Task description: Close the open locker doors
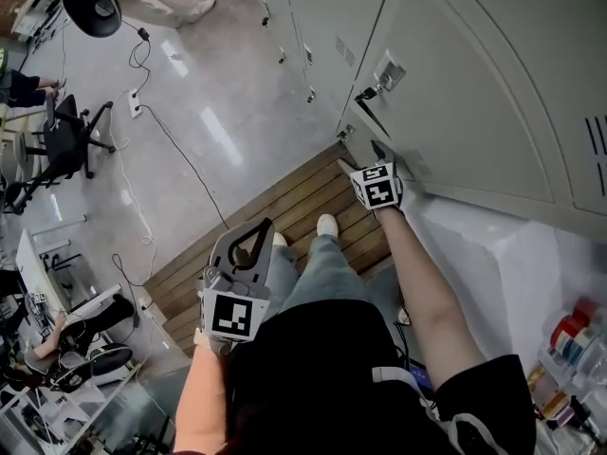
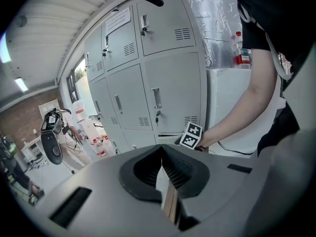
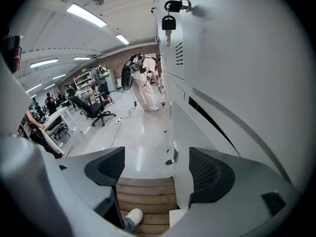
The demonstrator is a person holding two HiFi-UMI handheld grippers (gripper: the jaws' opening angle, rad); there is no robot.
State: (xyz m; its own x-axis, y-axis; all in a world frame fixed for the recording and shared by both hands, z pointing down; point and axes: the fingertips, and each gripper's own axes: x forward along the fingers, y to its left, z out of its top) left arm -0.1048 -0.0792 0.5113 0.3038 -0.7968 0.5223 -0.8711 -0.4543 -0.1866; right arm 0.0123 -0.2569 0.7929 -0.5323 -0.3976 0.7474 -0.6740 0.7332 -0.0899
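the low locker door (image 3: 180,147), plain pale grey, stands ajar, its free edge jutting out over the wooden platform (image 3: 145,196). the right gripper (image 3: 158,169) straddles that edge with jaws spread wide, not clamping. the door sits close against the right-hand pad, contact unclear. the left gripper (image 2: 163,172) hangs well apart by the person's hip, jaws pressed together, empty.
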